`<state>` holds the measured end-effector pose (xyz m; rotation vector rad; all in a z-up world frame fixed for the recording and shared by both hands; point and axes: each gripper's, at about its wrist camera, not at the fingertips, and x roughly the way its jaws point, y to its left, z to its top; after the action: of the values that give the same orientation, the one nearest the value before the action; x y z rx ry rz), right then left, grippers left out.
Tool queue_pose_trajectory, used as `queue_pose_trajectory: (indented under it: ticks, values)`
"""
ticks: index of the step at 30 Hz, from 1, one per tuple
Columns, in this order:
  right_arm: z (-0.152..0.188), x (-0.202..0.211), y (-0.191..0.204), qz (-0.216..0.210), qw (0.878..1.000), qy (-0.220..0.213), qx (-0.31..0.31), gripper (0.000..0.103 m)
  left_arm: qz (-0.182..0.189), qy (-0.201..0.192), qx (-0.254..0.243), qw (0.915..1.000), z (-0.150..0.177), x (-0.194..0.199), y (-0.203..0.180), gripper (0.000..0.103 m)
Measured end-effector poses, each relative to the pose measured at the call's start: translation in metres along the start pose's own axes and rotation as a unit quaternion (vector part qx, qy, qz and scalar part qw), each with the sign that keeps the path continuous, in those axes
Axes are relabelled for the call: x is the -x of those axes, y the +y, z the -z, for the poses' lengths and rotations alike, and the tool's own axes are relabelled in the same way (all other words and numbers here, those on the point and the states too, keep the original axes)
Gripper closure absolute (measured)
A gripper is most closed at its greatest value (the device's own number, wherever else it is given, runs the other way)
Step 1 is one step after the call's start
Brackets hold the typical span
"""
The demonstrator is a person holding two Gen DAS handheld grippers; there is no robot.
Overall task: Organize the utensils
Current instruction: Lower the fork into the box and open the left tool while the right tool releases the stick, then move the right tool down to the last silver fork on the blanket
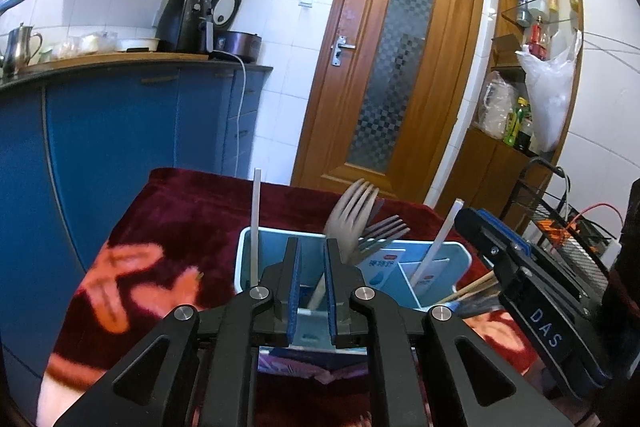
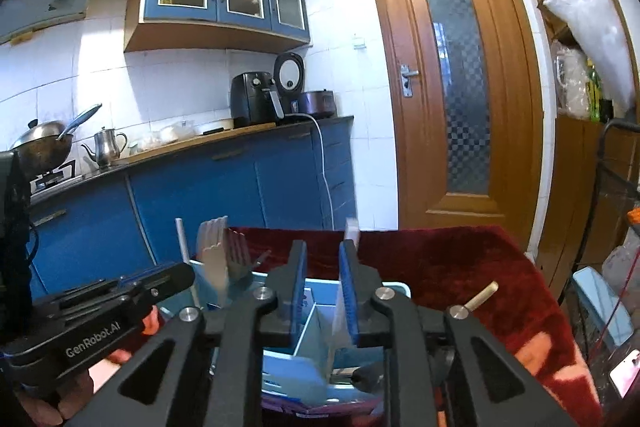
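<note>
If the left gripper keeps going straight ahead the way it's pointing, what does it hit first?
Most likely the white chopstick leaning between the left gripper's fingers, inside the light blue plastic utensil caddy; beyond it stands the grey metal fork. Depth is uncertain.

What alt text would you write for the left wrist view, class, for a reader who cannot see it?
The left gripper, jaws slightly apart, points into a light blue utensil caddy on a dark red patterned cloth. Forks and white chopsticks stand in it; the right gripper is alongside.
</note>
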<state>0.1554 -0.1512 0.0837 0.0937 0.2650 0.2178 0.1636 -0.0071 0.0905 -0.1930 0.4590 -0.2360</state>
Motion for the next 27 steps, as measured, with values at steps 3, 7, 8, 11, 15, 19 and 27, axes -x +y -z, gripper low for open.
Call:
queue_pose_trajectory:
  ticks: [3,7,8,11,15,19,27]
  values:
    - [-0.004,0.014,0.003,-0.009,1.000,-0.010,-0.002,0.084,0.001,-0.001,-0.002,1.0000,-0.001,0.011,-0.002,0.092]
    - [-0.008,0.030,0.007,-0.019,1.000,-0.007,-0.006,0.084,0.000,-0.001,-0.007,1.0000,-0.002,0.026,-0.007,0.092]
    - [-0.009,0.033,0.008,-0.021,1.000,-0.005,-0.007,0.084,0.000,0.000,-0.008,1.0000,-0.003,0.030,-0.007,0.092]
    - [-0.011,0.042,0.009,-0.031,0.999,-0.001,-0.014,0.084,-0.003,0.008,-0.011,0.9999,-0.002,0.040,-0.010,0.092]
    - [-0.013,0.057,0.008,-0.037,0.999,0.002,-0.027,0.083,-0.001,0.020,-0.013,0.9997,0.001,0.052,-0.013,0.092]
    - [-0.014,0.073,0.006,-0.038,0.999,0.008,-0.035,0.079,0.001,0.035,-0.016,0.9993,0.008,0.060,-0.016,0.092]
    - [0.004,0.093,0.001,-0.032,0.998,0.042,-0.037,0.075,0.005,0.064,-0.009,0.9979,0.026,0.066,-0.015,0.092]
